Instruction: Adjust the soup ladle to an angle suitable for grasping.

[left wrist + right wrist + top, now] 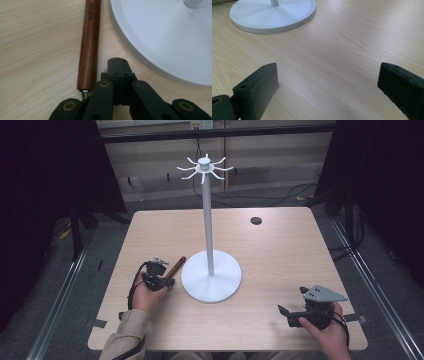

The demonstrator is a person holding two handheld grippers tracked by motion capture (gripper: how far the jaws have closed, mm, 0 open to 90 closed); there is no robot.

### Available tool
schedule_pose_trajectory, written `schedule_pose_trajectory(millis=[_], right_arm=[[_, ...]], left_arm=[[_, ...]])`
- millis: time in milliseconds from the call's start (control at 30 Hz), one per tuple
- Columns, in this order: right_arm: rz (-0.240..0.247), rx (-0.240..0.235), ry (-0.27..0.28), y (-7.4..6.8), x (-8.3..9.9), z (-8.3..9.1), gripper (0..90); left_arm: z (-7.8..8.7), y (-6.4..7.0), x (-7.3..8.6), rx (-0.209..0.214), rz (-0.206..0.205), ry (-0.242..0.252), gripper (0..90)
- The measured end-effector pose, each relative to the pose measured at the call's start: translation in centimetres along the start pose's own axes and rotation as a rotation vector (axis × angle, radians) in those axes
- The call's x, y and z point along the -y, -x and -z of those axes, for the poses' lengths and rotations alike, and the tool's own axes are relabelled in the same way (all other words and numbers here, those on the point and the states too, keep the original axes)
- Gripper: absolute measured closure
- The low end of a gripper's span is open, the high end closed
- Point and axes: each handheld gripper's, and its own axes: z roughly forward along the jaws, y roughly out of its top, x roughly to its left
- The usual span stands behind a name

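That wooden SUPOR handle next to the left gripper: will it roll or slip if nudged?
Probably rolls: the wooden handle looks round and lies flat on the bare table, though the white stand base beside it would likely stop it on that side. Its glossy finish may be slippery. It looks stiff; the far end is out of view, so balance is unclear.

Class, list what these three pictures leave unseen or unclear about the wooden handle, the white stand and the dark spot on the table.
- Wooden handle: its metal end runs under the left gripper; tool type hidden.
- Same handle, high view: mostly behind that gripper.
- White stand: pole and hooks cut off by the top edge in both gripper views.
- Dark spot: too small to identify.
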Motion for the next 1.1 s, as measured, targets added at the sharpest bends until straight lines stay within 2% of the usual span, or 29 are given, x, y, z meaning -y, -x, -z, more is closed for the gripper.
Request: schedule_pose_trajectory(millis=[133, 167, 333, 500, 600, 633, 667, 700, 800, 833, 867, 1033, 1067, 1100], right_arm=[[0.001, 0.001, -0.001, 0.0, 0.0, 0.0, 2.9], [0.000, 0.001, -0.001, 0.0, 0.0, 0.0, 2.9], [0.003, 0.002, 0.001, 0.1, 0.0, 0.0, 2.9], [0.002, 0.003, 0.002, 0.1, 0.0, 0.0, 2.9], [-0.003, 0.003, 0.002, 0.1, 0.0, 0.1, 2.9], [-0.003, 0.003, 0.002, 0.1, 0.0, 0.1, 2.9], [-0.003, 0.003, 0.002, 0.1, 0.0, 0.1, 2.9], [0.001, 0.003, 0.003, 0.1, 0.0, 0.1, 2.9], [0.002, 0.001, 0.003, 0.0, 0.0, 0.0, 2.9], [0.003, 0.001, 0.001, 0.0, 0.0, 0.0, 2.9], [0.003, 0.001, 0.001, 0.0, 0.0, 0.0, 2.9], [0.002, 0.000, 0.002, 0.0, 0.0, 0.0, 2.9], [0.003, 0.000, 0.002, 0.1, 0.0, 0.0, 2.9], [0.000, -0.002, -0.001, 0.1, 0.0, 0.0, 2.9]], left_arm=[[0.0, -0.4, -0.2, -0.010, 0.024, 0.009, 90.0], [0.0, -0.5, -0.2, -0.017, 0.017, 0.002, 90.0], [0.0, -1.0, -0.6, -0.034, 0.035, 0.009, 90.0], [0.7, -1.0, -1.1, -0.018, 0.042, 0.007, 89.0], [1.3, -0.9, -1.3, -0.022, 0.022, 0.001, 83.1], [1.8, -0.9, -1.6, -0.030, -0.010, -0.019, 74.4], [1.8, -0.9, -1.6, -0.030, -0.010, -0.019, 70.7], [2.1, -0.9, -1.8, -0.062, -0.040, -0.029, 66.8], [2.3, -1.2, -1.9, -0.065, -0.051, -0.038, 63.1], [2.3, -1.5, -2.0, -0.088, -0.068, -0.063, 62.3], [2.3, -1.5, -2.0, -0.088, -0.068, -0.063, 61.7], [1.4, -2.0, -2.0, -0.098, -0.099, -0.135, 59.1], [1.2, -2.0, -2.0, -0.089, -0.088, -0.147, 59.0], [1.0, -2.0, -2.1, -0.093, -0.096, -0.149, 59.1]])
